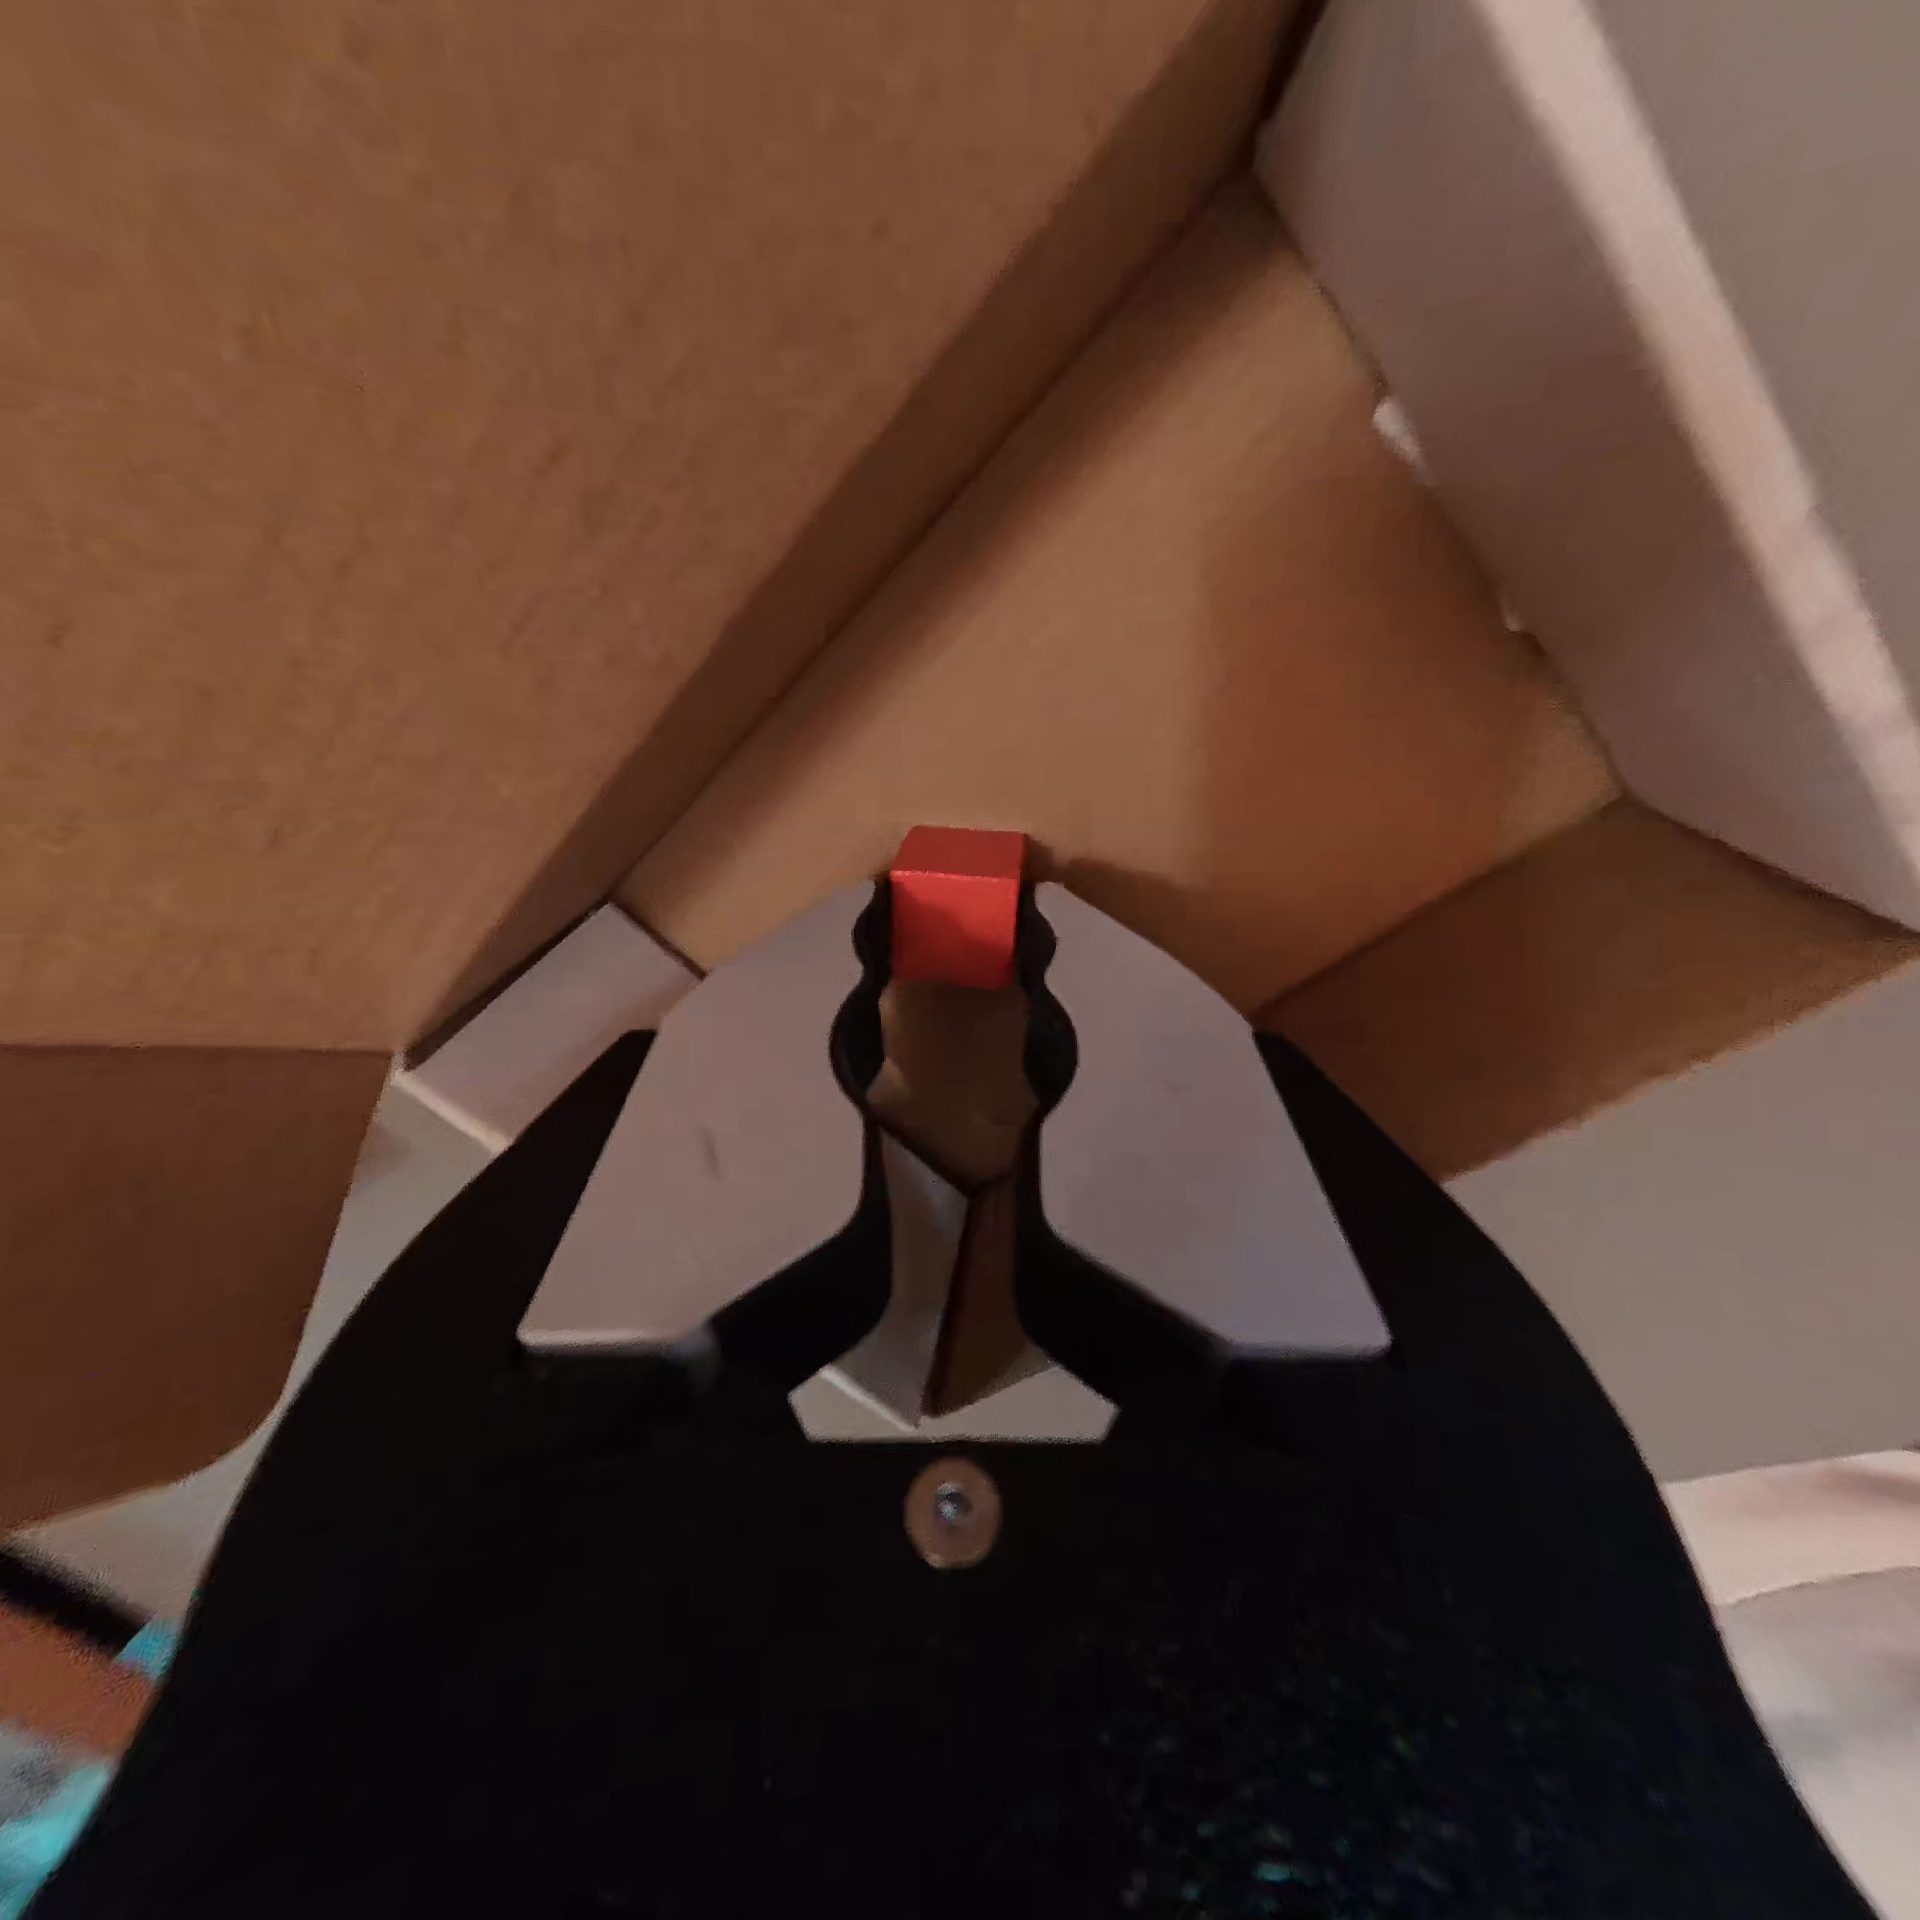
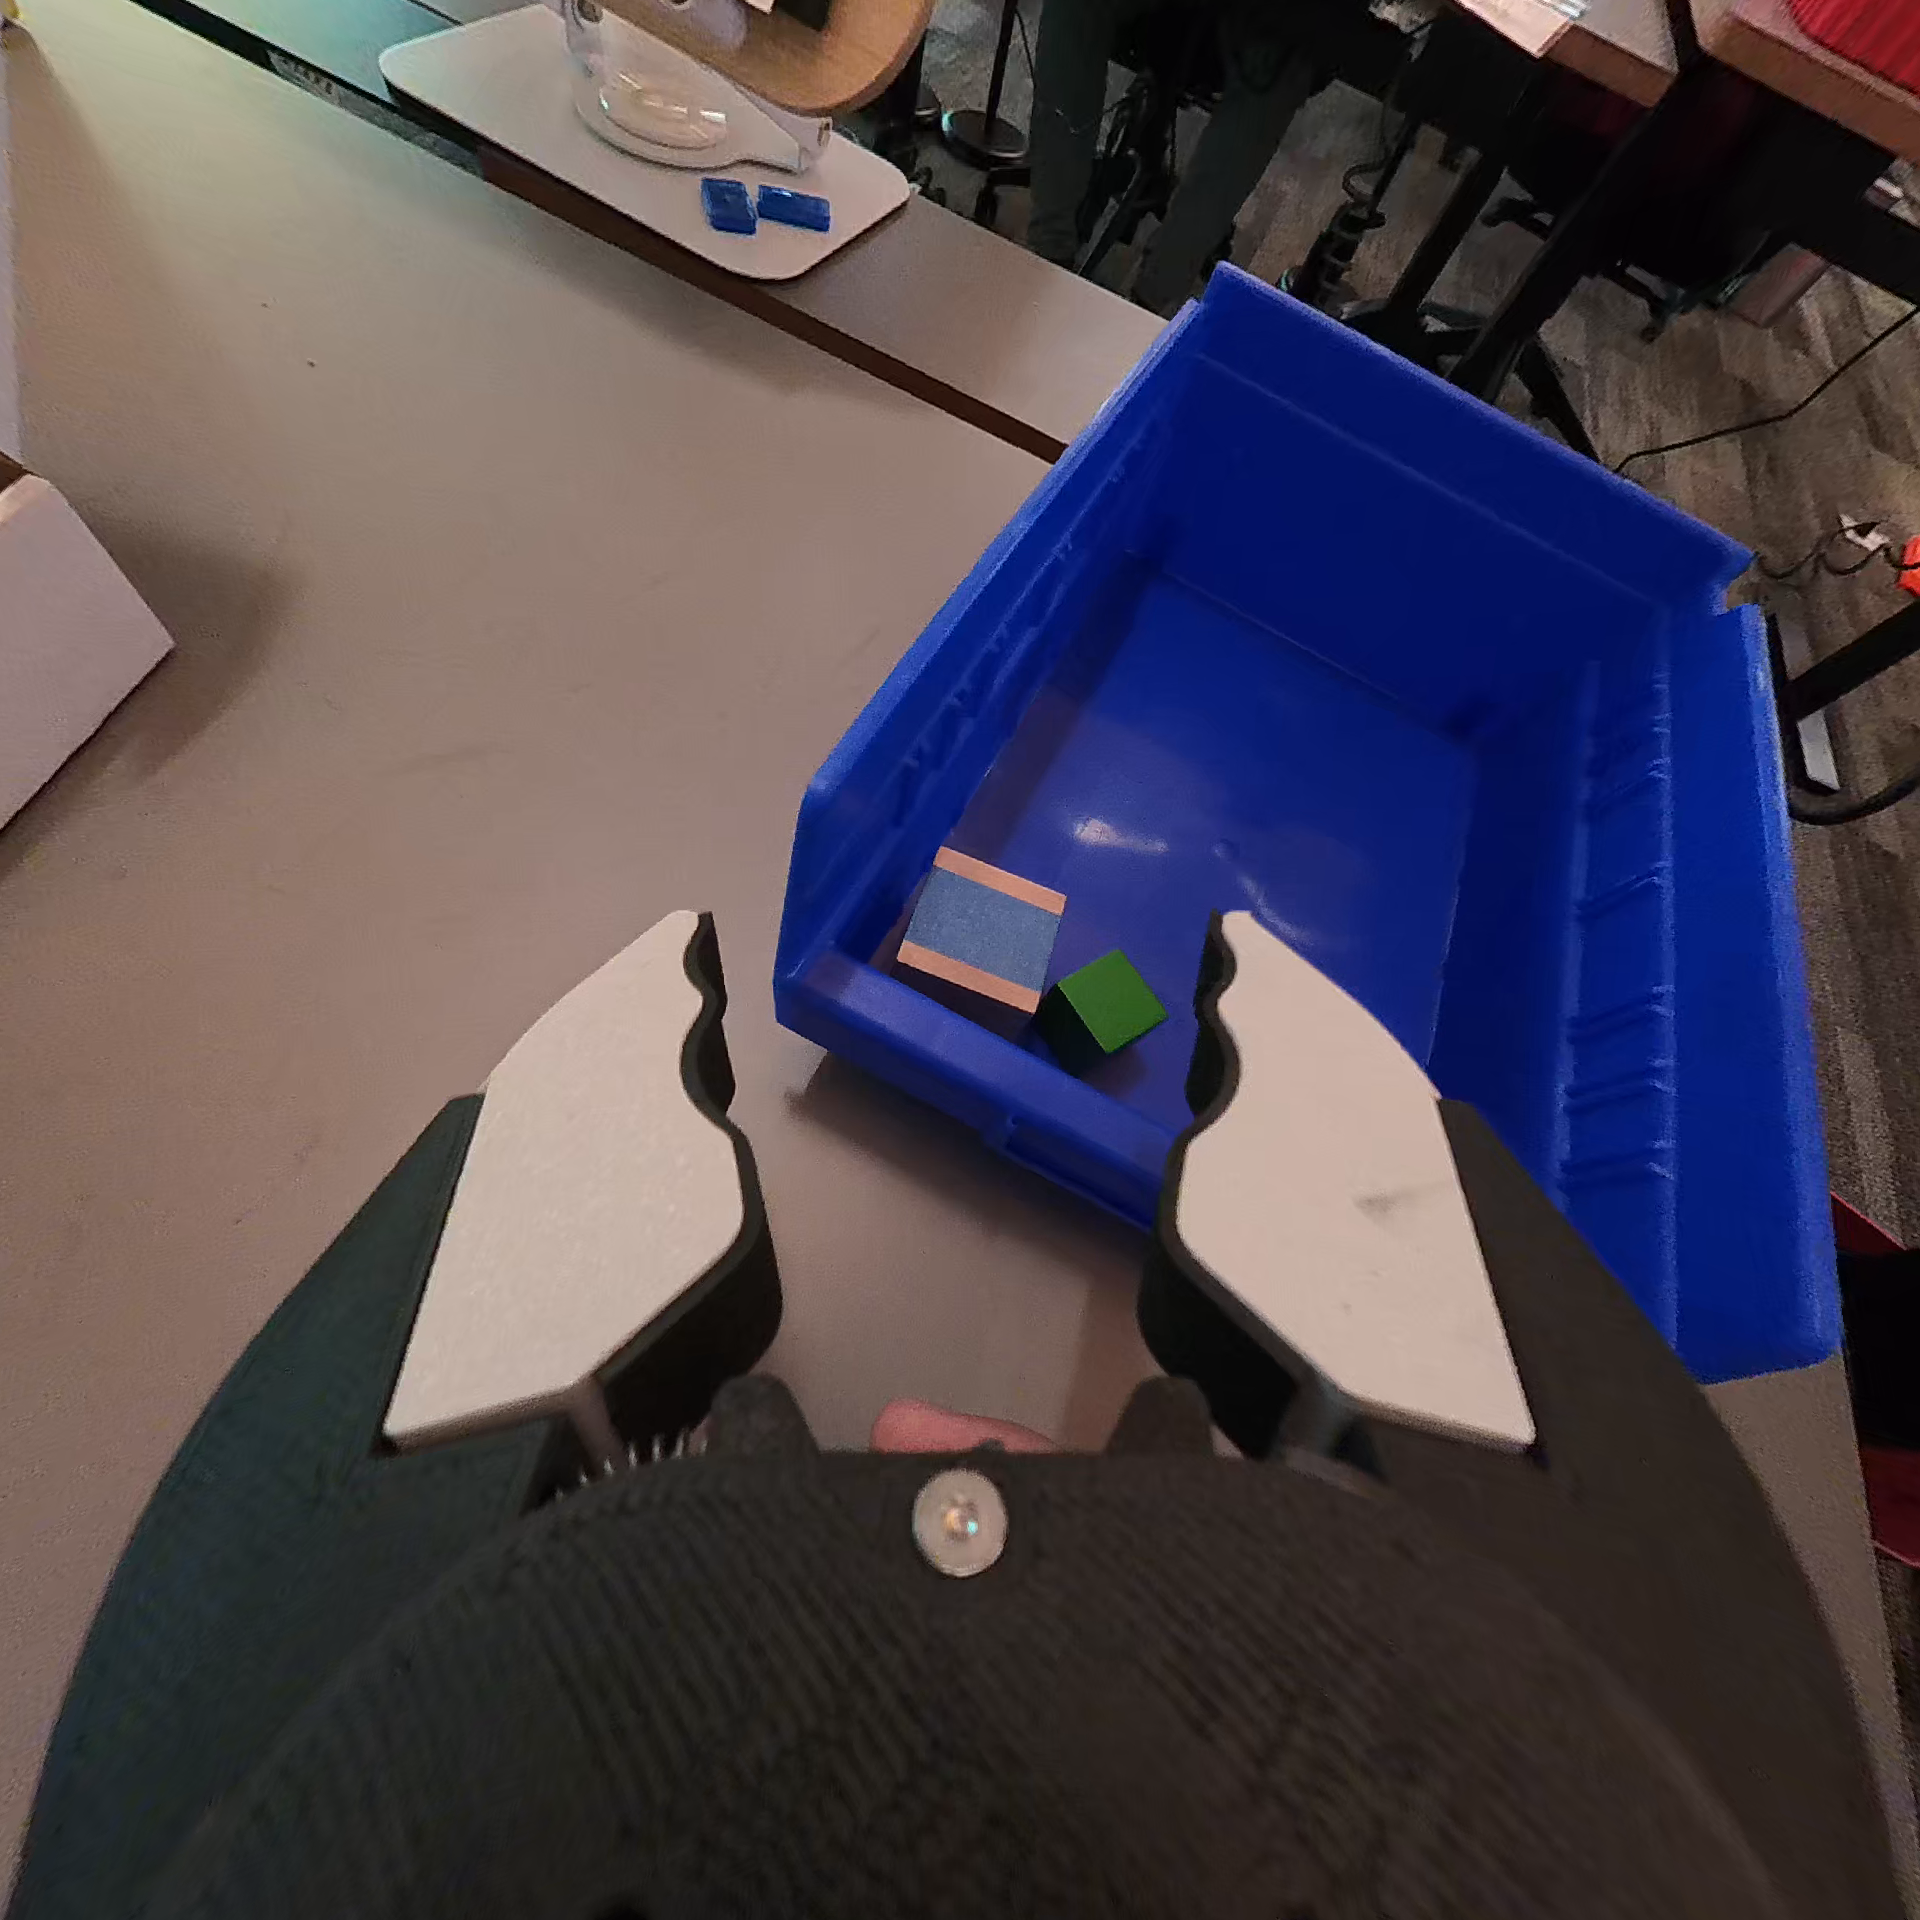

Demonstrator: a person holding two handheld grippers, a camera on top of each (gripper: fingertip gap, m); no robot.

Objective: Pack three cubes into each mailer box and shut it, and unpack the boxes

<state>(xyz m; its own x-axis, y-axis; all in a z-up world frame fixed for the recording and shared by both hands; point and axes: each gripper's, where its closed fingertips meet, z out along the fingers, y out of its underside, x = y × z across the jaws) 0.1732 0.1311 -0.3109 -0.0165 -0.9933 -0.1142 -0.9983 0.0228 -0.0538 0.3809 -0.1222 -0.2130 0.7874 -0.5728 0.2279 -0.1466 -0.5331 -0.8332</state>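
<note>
We held the red cube [image 1: 954,928] clamped in our left tool [image 1: 954,935] inside the mailer box [image 1: 1195,675]; our right tool [image 2: 956,1029] gaped near the blue bin [image 2: 1683,935], so releasing seemed next

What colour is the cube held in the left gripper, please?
Red cube, clearest in the left wrist view.

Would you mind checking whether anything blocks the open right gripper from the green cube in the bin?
Only the blue bin's low front wall stands between the right gripper and the green cube; from above, nothing visible does.
</note>
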